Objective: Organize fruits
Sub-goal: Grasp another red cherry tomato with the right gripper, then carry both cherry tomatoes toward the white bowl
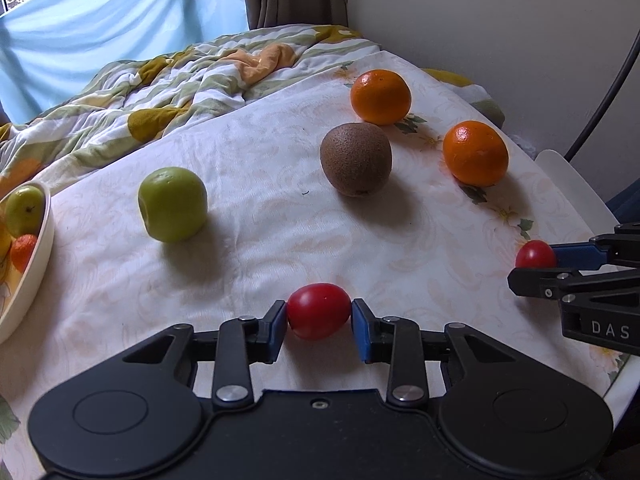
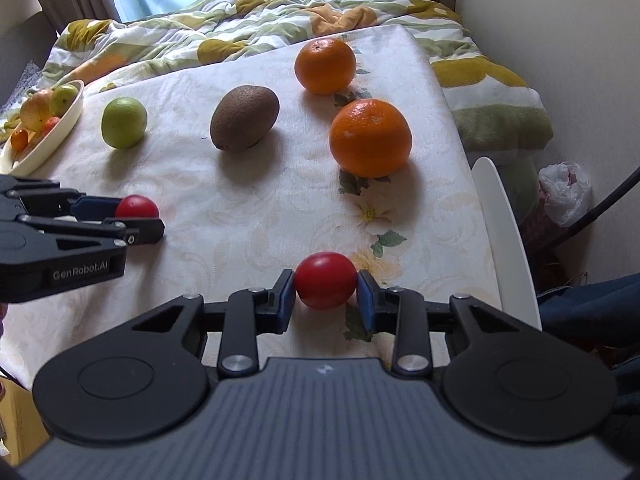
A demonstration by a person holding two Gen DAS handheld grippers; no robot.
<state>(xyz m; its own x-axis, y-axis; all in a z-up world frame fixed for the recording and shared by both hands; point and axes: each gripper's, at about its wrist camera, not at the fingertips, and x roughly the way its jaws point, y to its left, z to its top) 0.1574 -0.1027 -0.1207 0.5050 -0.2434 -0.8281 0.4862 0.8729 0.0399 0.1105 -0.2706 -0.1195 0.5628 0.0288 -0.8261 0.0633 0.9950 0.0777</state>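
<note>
Nearest the left wrist camera is the black left gripper [image 1: 319,316], its jaws closed on a small red tomato [image 1: 319,311], one blue pad pressed to each side. The tomato sits low over a white cloth with a faint floral print [image 1: 260,240] that covers the counter.

In the right wrist view the right gripper [image 2: 326,289] has its jaws closed on a second red tomato [image 2: 325,280] in the same way, near the front right part of the cloth, beside a printed daisy. Each gripper also appears side-on at the edge of the other's view, with its tomato between the jaws.

Further back on the cloth, seen from the left wrist camera, lie loose fruits, well apart from both grippers: a green apple [image 1: 172,203] to the left, a brown kiwi [image 1: 356,159] in the middle, and two oranges to the right, the nearer orange [image 1: 475,153] just beside the kiwi and the farther orange [image 1: 380,97] behind it.

At the far left edge stands a cream bowl [image 1: 38,256] holding several fruits, among them a green one and a small orange one.

Behind the cloth lies a rumpled quilt in green, white and mustard [image 1: 160,80], with a pale blue curtain [image 1: 120,20] beyond it. At the right, a white chair back [image 2: 506,232] stands against the counter's edge.
</note>
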